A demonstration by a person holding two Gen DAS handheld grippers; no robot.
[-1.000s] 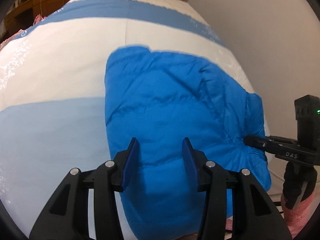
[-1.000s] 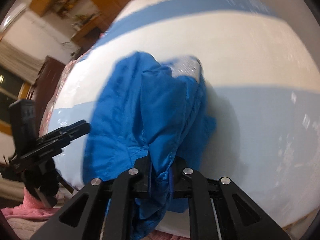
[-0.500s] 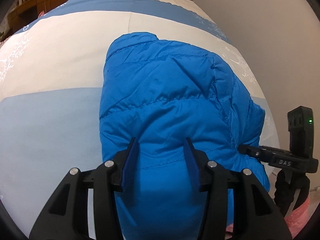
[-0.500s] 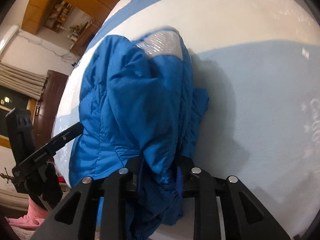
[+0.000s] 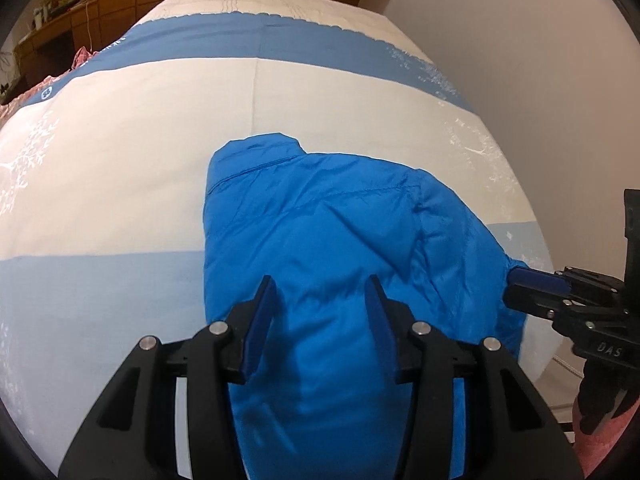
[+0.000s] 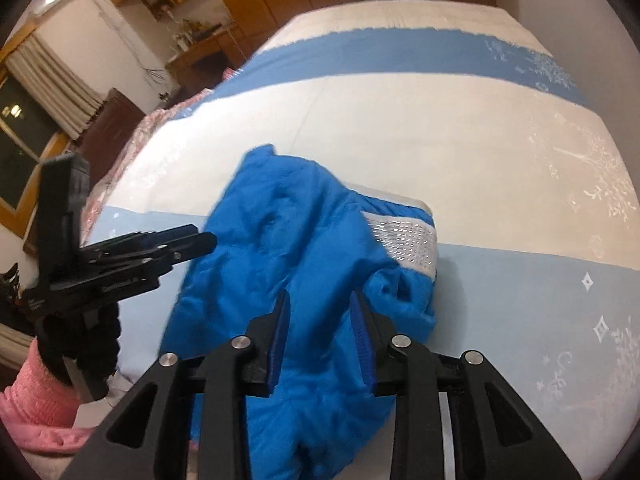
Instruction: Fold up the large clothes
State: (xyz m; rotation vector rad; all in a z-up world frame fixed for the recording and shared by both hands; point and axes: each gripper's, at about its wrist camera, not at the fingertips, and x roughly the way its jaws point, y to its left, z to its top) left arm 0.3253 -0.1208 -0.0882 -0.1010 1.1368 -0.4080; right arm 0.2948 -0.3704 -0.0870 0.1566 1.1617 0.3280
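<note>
Left wrist view: my left gripper (image 5: 320, 320) stands wide, nothing between its blue pads, hovering over the near part of the bright blue quilted puffer jacket (image 5: 340, 248). The jacket lies ahead of and below my fingers on the white and blue striped bed cover (image 5: 140, 140), its collar end farthest from me and its near end running under the gripper out of view. To my right, my right gripper (image 5: 520, 280) sits at the jacket's right edge. I cannot tell from this side whether it touches the fabric.

Right wrist view: my right gripper (image 6: 320, 332) is parted, and the jaws straddle the blue fabric without pinching it. Ahead and slightly right, the jacket's silver-white inner lining (image 6: 404, 236) shows where the layers gape. The far right side is bunched and not flat. My left gripper (image 6: 176, 248) appears to my left, at the jacket's opposite edge.

Judgement: the step in hand looks like tidying a half-made fold. To do it well, I should take all the layers at the loose right edge, not only the top shell, since slick padded fabric slides apart. I should draw that edge over until the lining is covered. The left gripper should press the near left side so the bundle does not creep across the cover. The puffy filling will spring back, so the crease wants pressing down.
</note>
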